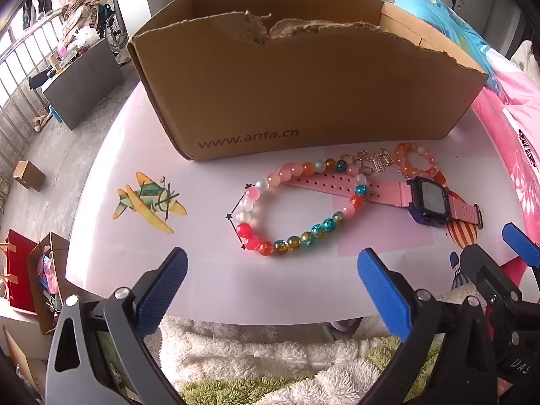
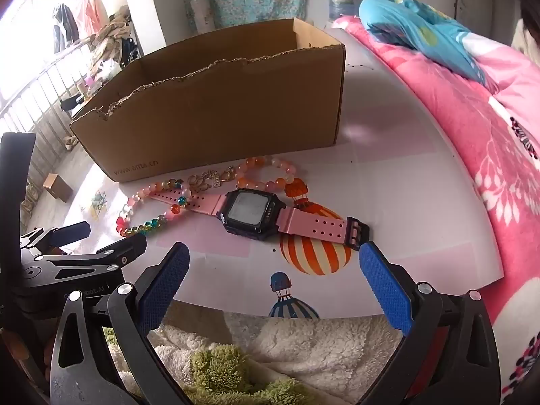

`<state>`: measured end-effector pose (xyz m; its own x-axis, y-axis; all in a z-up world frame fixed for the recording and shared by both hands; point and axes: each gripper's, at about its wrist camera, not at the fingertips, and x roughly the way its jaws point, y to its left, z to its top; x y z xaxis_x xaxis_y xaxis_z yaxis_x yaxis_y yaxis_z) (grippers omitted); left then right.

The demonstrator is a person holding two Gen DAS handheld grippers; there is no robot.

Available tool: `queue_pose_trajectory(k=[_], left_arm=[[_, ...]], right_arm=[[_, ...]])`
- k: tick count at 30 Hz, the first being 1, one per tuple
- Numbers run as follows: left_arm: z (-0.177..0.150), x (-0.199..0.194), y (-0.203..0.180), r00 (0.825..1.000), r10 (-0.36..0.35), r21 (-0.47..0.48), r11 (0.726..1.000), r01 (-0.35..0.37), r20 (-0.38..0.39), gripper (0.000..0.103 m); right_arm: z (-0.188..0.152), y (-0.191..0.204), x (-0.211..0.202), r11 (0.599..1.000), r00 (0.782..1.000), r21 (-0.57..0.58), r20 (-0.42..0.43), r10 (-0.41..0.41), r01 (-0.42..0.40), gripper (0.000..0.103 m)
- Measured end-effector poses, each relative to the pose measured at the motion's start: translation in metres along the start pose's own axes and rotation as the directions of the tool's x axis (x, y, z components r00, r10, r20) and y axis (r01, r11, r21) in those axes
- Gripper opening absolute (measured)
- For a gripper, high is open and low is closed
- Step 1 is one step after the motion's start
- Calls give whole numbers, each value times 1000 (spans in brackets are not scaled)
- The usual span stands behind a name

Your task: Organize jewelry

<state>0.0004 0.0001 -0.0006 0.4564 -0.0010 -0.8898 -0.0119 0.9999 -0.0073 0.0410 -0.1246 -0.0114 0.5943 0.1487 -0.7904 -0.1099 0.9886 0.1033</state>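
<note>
A multicoloured bead bracelet lies on the white table, overlapping the strap of a pink watch with a dark face. A smaller orange bead bracelet and a metal charm piece lie beside the open cardboard box. My left gripper is open and empty, just in front of the big bracelet. My right gripper is open and empty, just in front of the watch. The bracelets and the box also show in the right wrist view.
A pink quilt and a blue pillow lie right of the table. A fluffy white and green blanket lies below the table's near edge. Paper bags and a small box sit on the floor at left.
</note>
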Motion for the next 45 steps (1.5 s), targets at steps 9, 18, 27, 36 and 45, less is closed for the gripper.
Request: queue_pose_trajectory(k=[9, 18, 27, 36, 45], left_arm=[[-2, -3, -2, 1000, 6, 6, 1000, -6, 15, 99], [-6, -1, -3, 1000, 7, 8, 1000, -7, 6, 99], [-7, -1, -2, 1000, 8, 10, 1000, -8, 7, 99], [-5, 0, -2, 1000, 9, 8, 1000, -9, 4, 99], [-6, 0, -4, 1000, 10, 11, 1000, -10, 2, 99]], right_arm=[[-3, -1, 3, 1000, 1000, 0, 4, -4, 4, 96], [0, -2, 3, 1000, 1000, 10, -3, 6, -6, 96], [1, -1, 2, 1000, 1000, 11, -3, 6, -6, 96], [2, 0, 1, 1000, 1000, 10, -4, 6, -6, 96], [2, -1, 3, 1000, 1000, 12, -7, 7, -7, 96]])
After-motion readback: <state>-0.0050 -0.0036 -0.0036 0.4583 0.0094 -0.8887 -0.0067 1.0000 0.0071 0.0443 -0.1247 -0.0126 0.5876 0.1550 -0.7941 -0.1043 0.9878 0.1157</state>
